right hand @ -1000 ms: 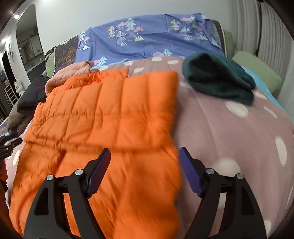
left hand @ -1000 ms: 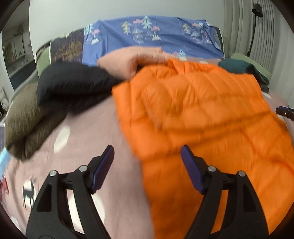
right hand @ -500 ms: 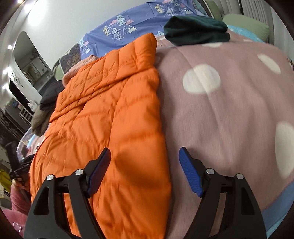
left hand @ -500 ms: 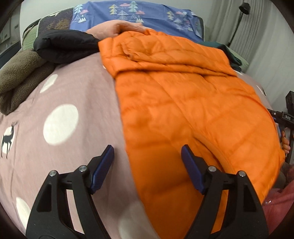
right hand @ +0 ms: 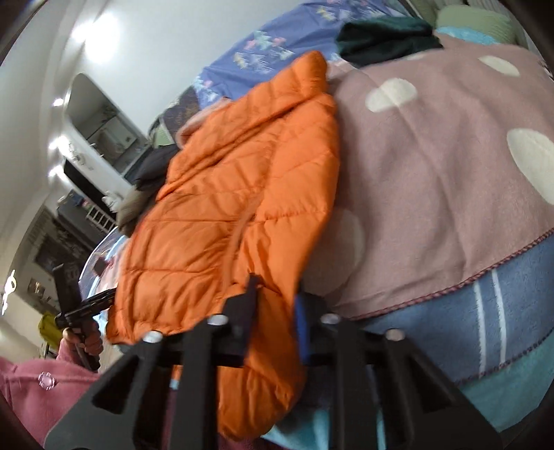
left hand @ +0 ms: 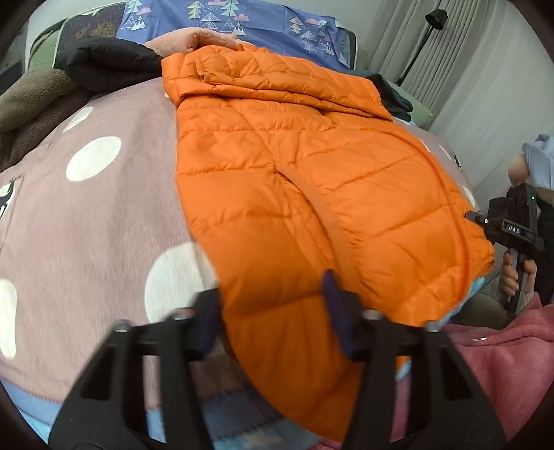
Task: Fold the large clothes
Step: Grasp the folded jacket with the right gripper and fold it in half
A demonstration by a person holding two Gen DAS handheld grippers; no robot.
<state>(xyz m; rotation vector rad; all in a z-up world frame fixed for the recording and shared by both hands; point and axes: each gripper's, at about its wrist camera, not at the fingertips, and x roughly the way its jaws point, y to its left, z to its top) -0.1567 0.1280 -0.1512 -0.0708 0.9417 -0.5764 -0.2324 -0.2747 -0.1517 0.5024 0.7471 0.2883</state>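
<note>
An orange quilted puffer jacket (left hand: 311, 180) lies spread on a pink polka-dot blanket (left hand: 104, 194), its hem hanging over the near bed edge. My left gripper (left hand: 273, 318) is open, its jaws straddling the hem's left corner, with fabric between them. In the right wrist view the jacket (right hand: 235, 194) runs away up the bed. My right gripper (right hand: 275, 315) has narrowed around the hem's right corner; its jaws press the orange fabric. The right gripper's body also shows at the right of the left wrist view (left hand: 512, 228).
A black garment (left hand: 110, 65), a brown one (left hand: 31, 104) and a peach one (left hand: 194, 39) lie at the bed's far left. A dark green garment (right hand: 384, 36) lies far right. Blue patterned pillows (left hand: 242, 17) line the head. A floor lamp (left hand: 432, 20) stands right.
Both grippers have pulled back to the near bed edge and dropped onto the jacket's hem. The right jaws have closed in on the fabric; the left jaws stay wide.
</note>
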